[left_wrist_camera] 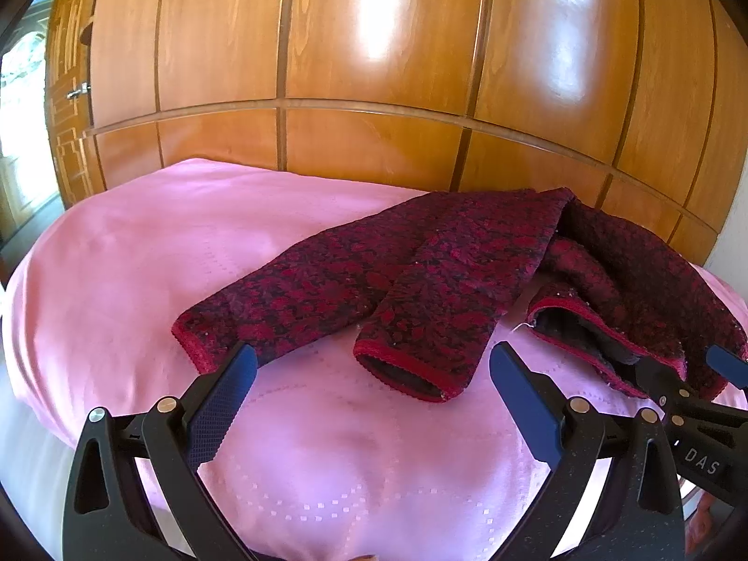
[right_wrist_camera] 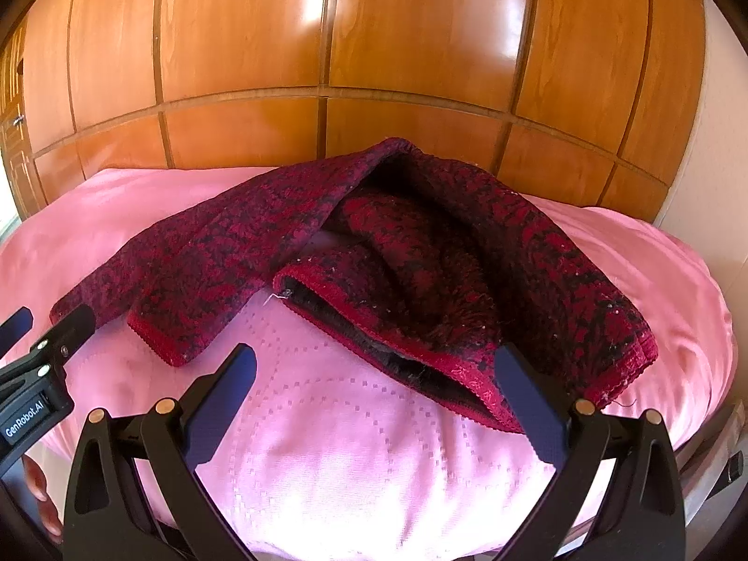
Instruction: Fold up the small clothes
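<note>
A dark red and black floral-patterned garment [left_wrist_camera: 435, 271] lies on a pink dotted-pattern bedcover [left_wrist_camera: 140, 252] before glossy orange-brown wooden panels [left_wrist_camera: 374, 46].

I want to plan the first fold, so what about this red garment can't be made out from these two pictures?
- Garment back layer: both views, hidden under its own bunched folds.
- Far waistband edge: right wrist view, behind the raised hump.
- Right-hand hem: left wrist view, covered by the right claw.
- Bedspread near edge: both views, cut off by the frame.
</note>
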Available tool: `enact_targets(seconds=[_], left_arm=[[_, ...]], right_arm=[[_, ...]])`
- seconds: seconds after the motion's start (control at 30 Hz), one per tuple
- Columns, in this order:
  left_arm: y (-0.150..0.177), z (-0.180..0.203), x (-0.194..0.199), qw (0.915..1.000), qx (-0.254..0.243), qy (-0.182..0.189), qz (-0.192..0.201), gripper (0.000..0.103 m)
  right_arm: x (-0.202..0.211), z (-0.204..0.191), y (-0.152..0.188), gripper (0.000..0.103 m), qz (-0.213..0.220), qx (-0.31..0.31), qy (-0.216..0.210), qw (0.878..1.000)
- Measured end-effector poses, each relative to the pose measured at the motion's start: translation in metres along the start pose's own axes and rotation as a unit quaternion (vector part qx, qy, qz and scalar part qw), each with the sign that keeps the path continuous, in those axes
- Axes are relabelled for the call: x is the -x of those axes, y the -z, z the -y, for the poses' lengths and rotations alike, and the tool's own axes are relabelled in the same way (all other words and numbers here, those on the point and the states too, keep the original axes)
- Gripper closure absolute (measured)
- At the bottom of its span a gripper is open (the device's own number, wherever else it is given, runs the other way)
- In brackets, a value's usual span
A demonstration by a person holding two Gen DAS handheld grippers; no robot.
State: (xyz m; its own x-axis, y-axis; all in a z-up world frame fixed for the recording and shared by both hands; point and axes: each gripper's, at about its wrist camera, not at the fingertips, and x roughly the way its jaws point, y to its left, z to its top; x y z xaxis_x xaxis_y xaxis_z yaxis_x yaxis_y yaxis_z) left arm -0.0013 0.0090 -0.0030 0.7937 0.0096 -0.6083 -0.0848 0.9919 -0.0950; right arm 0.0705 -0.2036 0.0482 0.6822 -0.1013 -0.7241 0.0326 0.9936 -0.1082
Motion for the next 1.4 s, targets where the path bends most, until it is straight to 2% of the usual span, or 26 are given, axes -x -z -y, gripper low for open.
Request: enact_targets(seconds=[1.2,1.3,1.4], left_arm=[[0.001,-0.016,-0.002,0.9997,0.010,-0.017,-0.010,0.004],[0.000,-0.018,-0.001,0.9996,0.008,-0.025,-0.005,0.004],[-0.003,-0.022,0.002,0.9994,0.006,-0.034,0.004,0.004]], right_arm=[[-0.011,-0.018,0.010,0.002,-0.016,0.024,-0.020,0.999],[-0.013,-0.015,0.011,0.002,-0.021,0.016,-0.032,0.999],[-0.015,-0.010,0.014,0.002,-0.029,-0.006,-0.072,0.997]])
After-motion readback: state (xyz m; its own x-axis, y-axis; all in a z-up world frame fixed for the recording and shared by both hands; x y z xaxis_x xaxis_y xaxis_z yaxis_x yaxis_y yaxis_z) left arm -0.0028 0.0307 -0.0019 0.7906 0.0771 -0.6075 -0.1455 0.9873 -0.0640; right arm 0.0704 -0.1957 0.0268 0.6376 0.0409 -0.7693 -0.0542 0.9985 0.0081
